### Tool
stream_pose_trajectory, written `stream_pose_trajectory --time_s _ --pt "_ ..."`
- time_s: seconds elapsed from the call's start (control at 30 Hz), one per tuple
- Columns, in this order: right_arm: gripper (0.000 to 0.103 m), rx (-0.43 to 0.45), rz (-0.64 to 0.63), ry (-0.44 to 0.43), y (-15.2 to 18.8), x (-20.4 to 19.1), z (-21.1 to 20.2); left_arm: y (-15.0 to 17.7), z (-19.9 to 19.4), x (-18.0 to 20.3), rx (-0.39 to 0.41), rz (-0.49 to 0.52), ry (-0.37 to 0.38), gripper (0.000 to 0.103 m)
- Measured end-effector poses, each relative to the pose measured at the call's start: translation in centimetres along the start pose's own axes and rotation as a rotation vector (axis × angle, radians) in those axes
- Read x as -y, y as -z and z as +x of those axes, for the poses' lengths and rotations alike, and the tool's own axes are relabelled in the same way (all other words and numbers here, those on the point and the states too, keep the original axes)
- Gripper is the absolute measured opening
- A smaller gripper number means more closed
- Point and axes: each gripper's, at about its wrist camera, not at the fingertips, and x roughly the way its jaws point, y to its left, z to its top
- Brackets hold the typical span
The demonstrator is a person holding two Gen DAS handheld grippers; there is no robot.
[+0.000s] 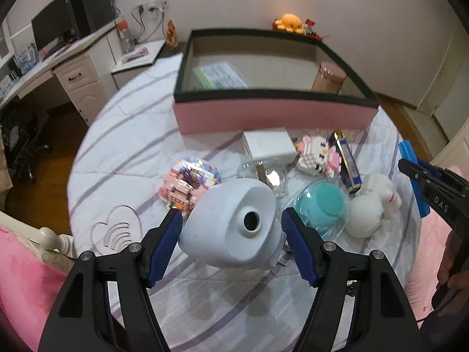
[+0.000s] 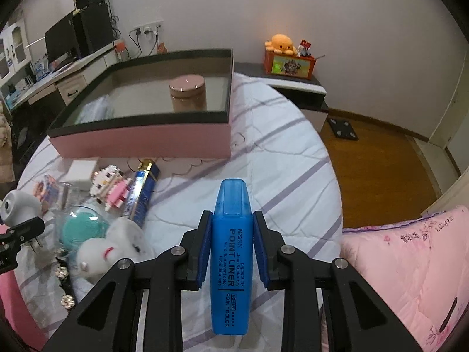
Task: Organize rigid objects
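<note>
My left gripper [image 1: 231, 220] is shut on a white plug-in device with a round hole [image 1: 231, 226], held above the bed; it also shows at the left edge of the right wrist view [image 2: 17, 208]. My right gripper [image 2: 232, 220] is shut on a blue highlighter marker [image 2: 231, 258], held above the bedspread; it also shows at the right edge of the left wrist view [image 1: 413, 170]. A pink box with a dark rim [image 1: 272, 114] [image 2: 140, 140] stands open on the bed beyond both grippers. Inside it sit a pink lidded jar [image 1: 328, 77] [image 2: 187, 94] and a printed packet [image 1: 219, 76].
Loose on the bedspread lie a white box [image 1: 266, 143], brick-built toys [image 1: 187, 182] [image 1: 316, 154], a clear glass [image 1: 263, 176], a teal round item [image 1: 319, 205], a white figurine [image 1: 372, 205] and a blue-gold box [image 1: 346, 158]. Pink pillow [image 2: 410, 264] at right; desk [image 1: 44, 67] at left.
</note>
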Motion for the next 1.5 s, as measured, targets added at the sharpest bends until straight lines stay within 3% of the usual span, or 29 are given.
stream_pose_trajectory --time_s 0.2,0.57,0.83,1.0,1.03,1.07,1.13,1.2,1.3,1.5 --pt "0.027 0.091 0.009 -0.018 -0.7 -0.3 -3.2 -0.9 -2.9 -0.4 0.093 -0.008 -0.024 0.071" --pt "0.027 0.346 -0.001 -0.040 -1.9 -1.9 -11.4 -3.0 -9.4 0.1 0.309 -0.038 -0.029 0.071" --pt "0.027 0.445 -0.001 -0.057 -2.2 -2.9 -13.7 -3.8 -12.6 0.8 0.454 -0.038 -0.054 0.072" --pt "0.027 0.476 -0.002 -0.067 -2.3 -3.2 -14.3 -3.4 -13.2 1.2 0.487 -0.042 -0.068 0.072" --pt "0.027 0.475 0.000 -0.075 -2.3 -3.2 -14.2 -3.4 -13.2 1.1 0.488 -0.045 -0.063 0.061" --pt "0.027 0.472 0.000 -0.080 -2.4 -3.2 -14.2 -3.4 -13.3 1.1 0.486 -0.045 -0.057 0.059" --pt "0.027 0.472 -0.001 -0.079 -2.4 -3.1 -14.2 -3.5 -13.1 1.0 0.473 -0.054 -0.065 0.041" --pt "0.027 0.472 -0.002 -0.081 -2.3 -3.1 -14.1 -3.6 -12.8 0.8 0.449 -0.067 -0.059 0.037" --pt "0.027 0.472 -0.005 -0.088 -2.2 -3.2 -14.3 -3.7 -11.8 0.5 0.408 -0.074 -0.044 0.021" --pt "0.027 0.469 -0.008 -0.085 -2.1 -3.1 -14.2 -3.7 -10.6 0.5 0.379 -0.061 -0.060 0.020"
